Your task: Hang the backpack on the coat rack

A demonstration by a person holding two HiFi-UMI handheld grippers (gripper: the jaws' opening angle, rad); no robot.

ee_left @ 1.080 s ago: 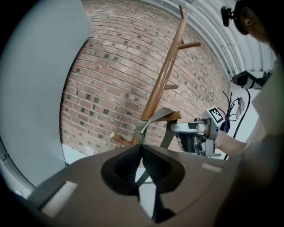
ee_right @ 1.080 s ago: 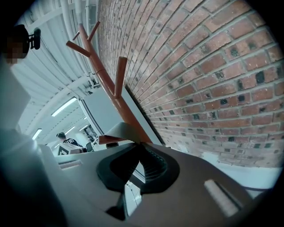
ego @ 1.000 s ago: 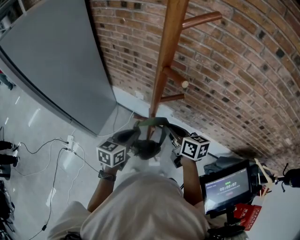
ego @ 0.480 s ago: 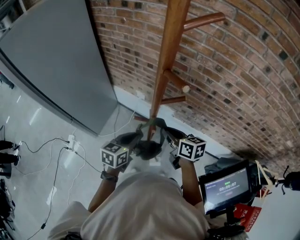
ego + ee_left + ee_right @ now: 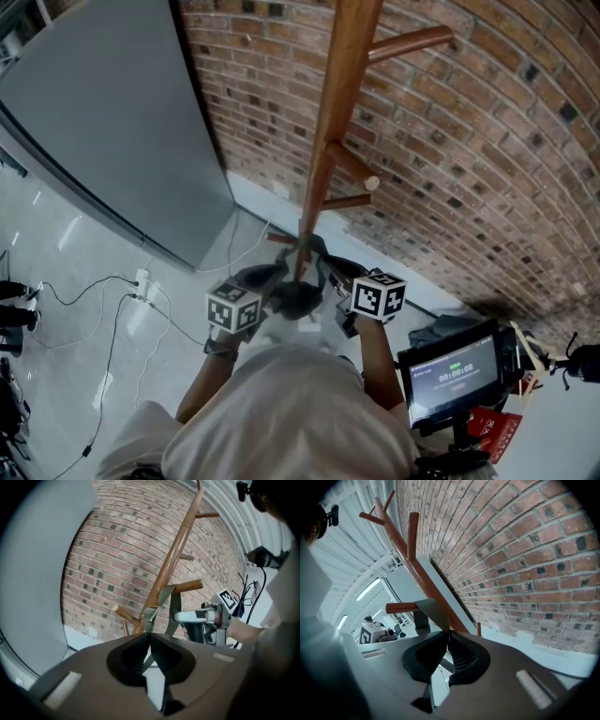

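Backpack strap (image 5: 175, 606) in left hand-held gripper (image 5: 149, 634)

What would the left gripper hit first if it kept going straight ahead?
Probably the brown wooden coat rack pole, just beyond the grey-green webbing strap in its fingers; depth is unclear.

The coat rack (image 5: 327, 141) is finished in warm reddish-brown wood. The brick wall (image 5: 487, 122) is patterned in red-brown, with darker bricks scattered through it and pale mortar lines. At ten o'clock a plain grey panel (image 5: 103, 112) is seen. The backpack strap (image 5: 174, 611) is coloured olive-green.
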